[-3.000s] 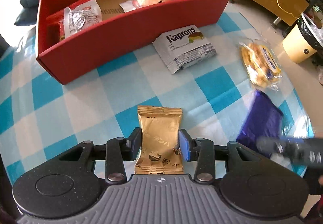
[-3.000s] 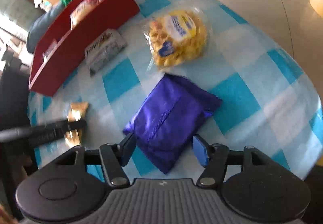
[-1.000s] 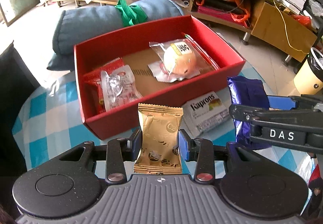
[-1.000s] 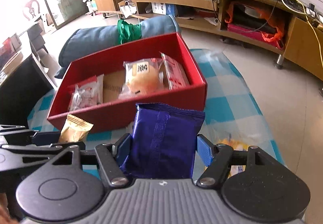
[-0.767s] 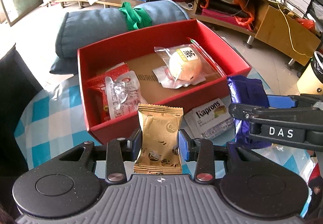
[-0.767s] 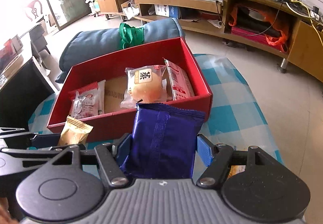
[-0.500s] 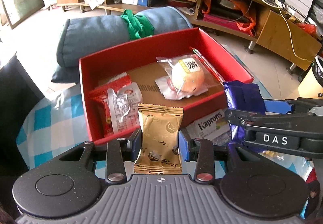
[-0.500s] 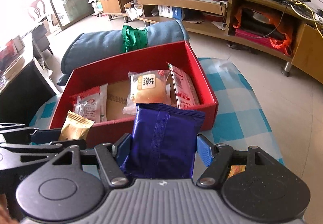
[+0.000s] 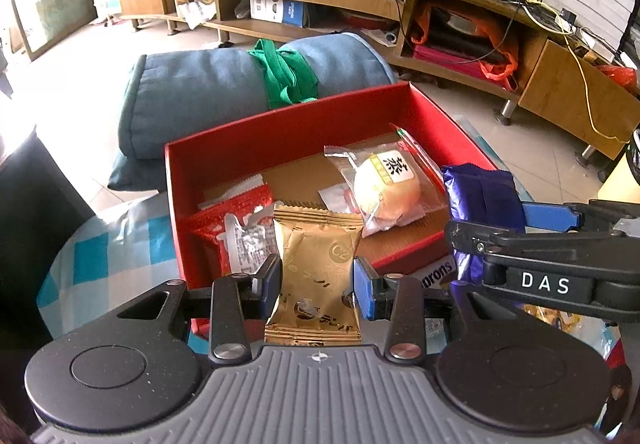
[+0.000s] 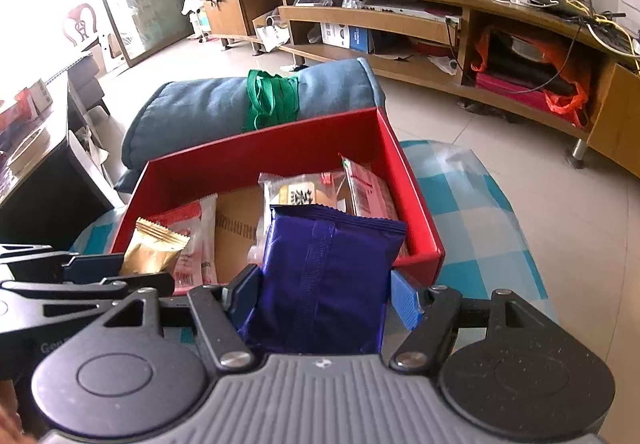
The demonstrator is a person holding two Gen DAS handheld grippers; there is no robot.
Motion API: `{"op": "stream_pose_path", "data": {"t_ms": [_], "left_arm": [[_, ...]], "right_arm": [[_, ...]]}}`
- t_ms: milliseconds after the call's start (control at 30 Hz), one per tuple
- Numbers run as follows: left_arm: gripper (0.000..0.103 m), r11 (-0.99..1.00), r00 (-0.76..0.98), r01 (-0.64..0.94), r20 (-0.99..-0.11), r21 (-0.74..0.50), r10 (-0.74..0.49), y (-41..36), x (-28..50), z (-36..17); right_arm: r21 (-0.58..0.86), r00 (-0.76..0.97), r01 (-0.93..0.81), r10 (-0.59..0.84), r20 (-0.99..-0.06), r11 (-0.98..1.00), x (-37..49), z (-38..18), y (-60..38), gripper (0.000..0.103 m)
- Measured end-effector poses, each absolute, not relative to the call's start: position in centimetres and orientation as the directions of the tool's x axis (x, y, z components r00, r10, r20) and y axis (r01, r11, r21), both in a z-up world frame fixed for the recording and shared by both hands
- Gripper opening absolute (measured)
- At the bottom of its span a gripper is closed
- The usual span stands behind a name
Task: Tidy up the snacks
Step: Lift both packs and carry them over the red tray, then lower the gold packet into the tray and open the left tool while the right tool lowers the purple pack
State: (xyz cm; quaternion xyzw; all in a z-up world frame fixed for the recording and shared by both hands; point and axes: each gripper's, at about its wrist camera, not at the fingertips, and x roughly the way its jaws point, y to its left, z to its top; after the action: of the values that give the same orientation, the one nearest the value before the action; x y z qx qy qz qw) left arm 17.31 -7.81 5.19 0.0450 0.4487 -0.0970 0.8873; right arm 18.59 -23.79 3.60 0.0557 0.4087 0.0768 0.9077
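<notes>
My left gripper (image 9: 316,276) is shut on a gold snack packet (image 9: 316,268), held upright in the air over the near wall of the red box (image 9: 280,132). The gold snack packet (image 10: 154,250) also shows at the left of the right wrist view. My right gripper (image 10: 326,294) is shut on a purple snack bag (image 10: 324,276), held just before the box's (image 10: 416,204) near right corner. That purple bag (image 9: 482,196) appears at the right in the left wrist view. Inside the box lie a bun in clear wrap (image 9: 386,184) and red-and-white packets (image 9: 240,232).
A white Kaprons packet (image 9: 436,274) lies on the blue-checked tablecloth (image 10: 480,228) in front of the box. A blue rolled cushion with a green strap (image 9: 248,84) sits behind the box. A black seat (image 9: 24,204) stands at the left. A long wooden shelf unit (image 10: 400,24) lines the back.
Both grippers have moved forward with their packets, from short of the box's near wall to over its front edge. The box looks nearer and lower in both views.
</notes>
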Motion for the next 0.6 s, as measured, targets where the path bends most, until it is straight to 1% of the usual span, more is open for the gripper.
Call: {"op": "stream_pose_path", "data": {"t_ms": [600], "left_arm": [[0.047,0.985,0.593,0.174,-0.798,-0.01,-0.113,-7.0,20.2,5.3]], "right_arm": [[0.153,0.658,-0.106,0.185,-0.73,0.983,22.0,3.3,-23.6,0.068]]}}
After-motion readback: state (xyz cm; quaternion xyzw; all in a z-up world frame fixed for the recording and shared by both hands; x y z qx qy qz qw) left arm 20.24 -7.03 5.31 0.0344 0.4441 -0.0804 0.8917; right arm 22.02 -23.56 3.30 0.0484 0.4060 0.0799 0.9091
